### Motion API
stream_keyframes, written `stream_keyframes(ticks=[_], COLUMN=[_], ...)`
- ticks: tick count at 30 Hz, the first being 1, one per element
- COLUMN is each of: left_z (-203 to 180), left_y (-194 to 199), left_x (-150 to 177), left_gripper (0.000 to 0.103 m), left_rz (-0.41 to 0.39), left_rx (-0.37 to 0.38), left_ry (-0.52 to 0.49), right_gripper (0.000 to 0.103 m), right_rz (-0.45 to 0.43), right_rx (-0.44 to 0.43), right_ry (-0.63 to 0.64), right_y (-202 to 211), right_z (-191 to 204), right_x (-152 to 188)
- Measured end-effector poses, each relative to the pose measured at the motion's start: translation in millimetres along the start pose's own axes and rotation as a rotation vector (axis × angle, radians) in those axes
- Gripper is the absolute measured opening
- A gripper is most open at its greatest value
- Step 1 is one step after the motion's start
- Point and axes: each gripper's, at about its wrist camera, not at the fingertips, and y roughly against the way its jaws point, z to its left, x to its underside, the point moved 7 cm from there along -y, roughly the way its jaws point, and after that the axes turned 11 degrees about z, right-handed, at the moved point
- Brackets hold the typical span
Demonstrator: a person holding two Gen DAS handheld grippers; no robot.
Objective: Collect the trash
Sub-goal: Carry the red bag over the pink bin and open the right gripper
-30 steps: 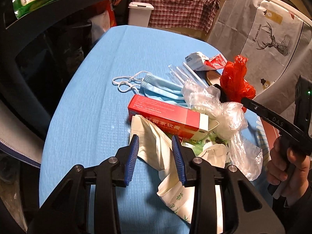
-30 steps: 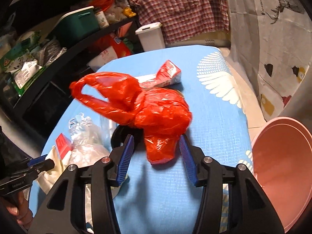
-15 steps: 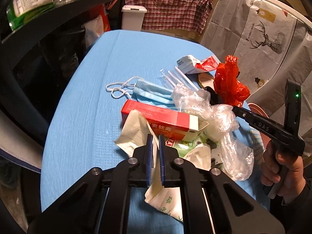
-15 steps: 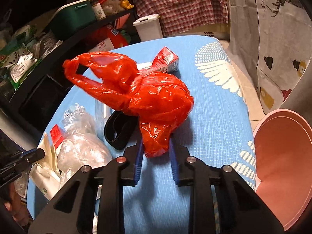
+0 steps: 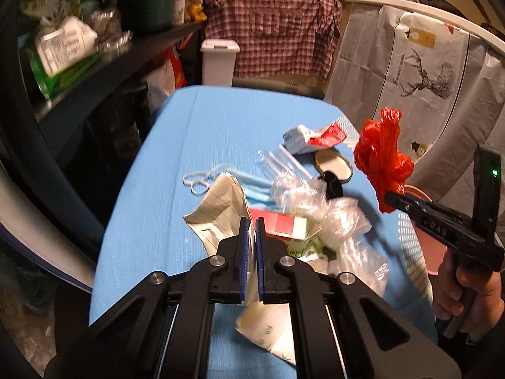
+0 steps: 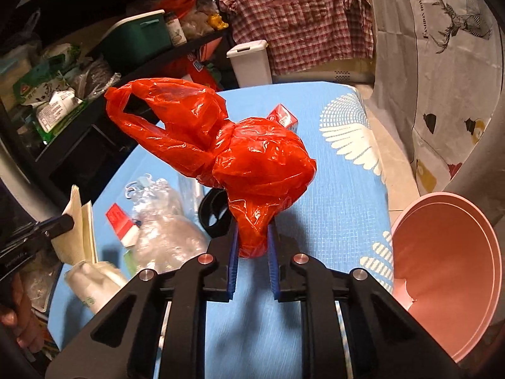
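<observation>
Grippers both loaded: left gripper (image 5: pixel 251 230) clamped on a lined paper wrapper (image 5: pixel 221 202), lifted clear of the blue table (image 5: pixel 221 120); right gripper (image 6: pixel 251 246), jaws just closing, pinches the tail of the red bag (image 6: pixel 240 154), held off the table. Remaining trash, a red box (image 5: pixel 281 225), clear plastic (image 5: pixel 331 208), mask (image 5: pixel 258 189) and carton (image 5: pixel 311 135), lies mid-table. Pink bin (image 6: pixel 448 259) stands beside the table's right edge.

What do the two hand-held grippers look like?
Both match. The left hand-held gripper and right hand-held gripper have glossy black plastic frames with silver pivot screws and ribbed blue pads. From the side, the right one shows a pistol-style handle, white lettering and a lit green light.
</observation>
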Motion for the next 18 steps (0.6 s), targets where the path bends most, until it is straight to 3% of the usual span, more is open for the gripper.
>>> stream_keyframes(ticks=[8, 18], left_z=[-34.9, -78.2], left_y=[15.4, 3.9], left_x=[-23.8, -40.1], left_gripper=[0.004, 0.004], left_rz=[-0.074, -0.04], left_rx=[0.021, 0.063], left_ry=[-0.041, -0.042], right_gripper=[0.017, 0.017], right_rz=[-0.034, -0.048], right_rx=[0.033, 0.092], right_ry=[-0.037, -0.175], right_y=[46.9, 92.2], right_z=[1.4, -36.5], right_x=[5.6, 25.7])
